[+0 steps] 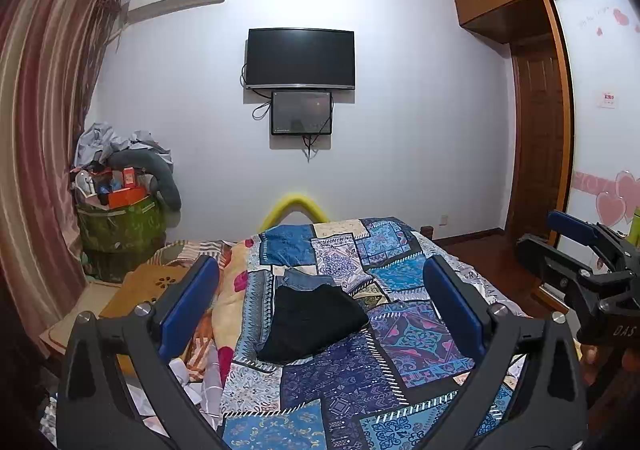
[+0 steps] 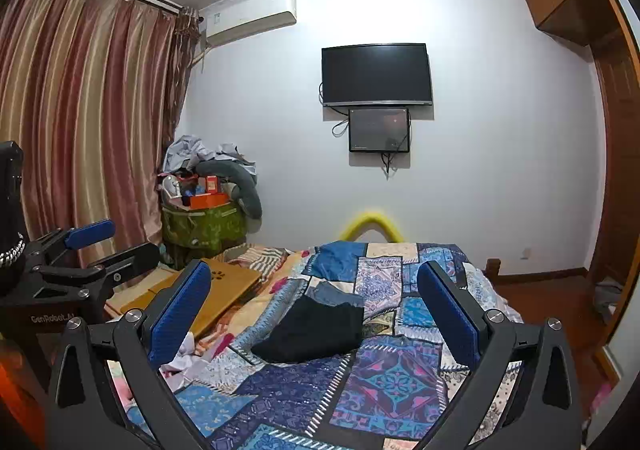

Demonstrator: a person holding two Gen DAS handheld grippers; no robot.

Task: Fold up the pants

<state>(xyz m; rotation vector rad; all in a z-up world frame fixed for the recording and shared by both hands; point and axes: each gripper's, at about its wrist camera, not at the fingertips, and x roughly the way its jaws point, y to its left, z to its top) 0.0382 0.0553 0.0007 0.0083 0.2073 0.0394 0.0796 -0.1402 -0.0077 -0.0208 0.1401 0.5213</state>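
Left gripper [image 1: 320, 314] and right gripper [image 2: 314, 314]: both spread wide, empty, held level above the bed [image 2: 400, 378]. Black pants [image 2: 316, 330] lie ahead between each pair of blue padded fingers [image 2: 180, 314], slightly nearer the left. The soft bundle's long axis runs diagonally; denim [image 1: 306, 278] lies behind it on the patchwork quilt.

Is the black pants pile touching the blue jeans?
Touching. In the left wrist view, the black pants overlap the near edge of the blue jeans, with no quilt showing between them.
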